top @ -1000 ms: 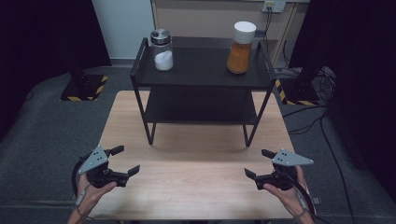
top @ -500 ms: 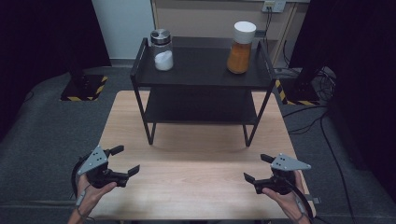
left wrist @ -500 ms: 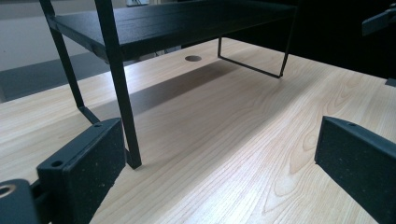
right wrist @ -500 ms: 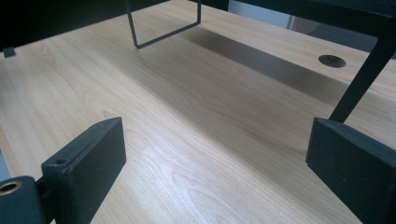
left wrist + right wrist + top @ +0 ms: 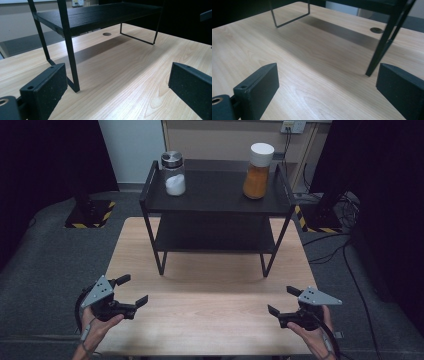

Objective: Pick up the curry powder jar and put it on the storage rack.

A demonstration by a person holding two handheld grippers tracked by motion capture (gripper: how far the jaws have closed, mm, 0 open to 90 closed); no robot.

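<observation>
A black two-tier shelf stands at the far half of the wooden table. On its top tier sit a glass jar with a silver lid and white powder at the left and a white-lidded jar of orange contents at the right. My left gripper hovers near the table's front left corner, jaws open and empty, facing a shelf leg. My right gripper is held at the front right, also open with nothing between its jaws.
A round cable hole lies in the tabletop under the shelf. Bare wood stretches between the two grippers. Grey floor surrounds the table, with cables on the right and a stand base with yellow-black tape at the far left.
My right gripper has drifted slightly toward the table's near edge. The left gripper and both jars have stayed where they were.
</observation>
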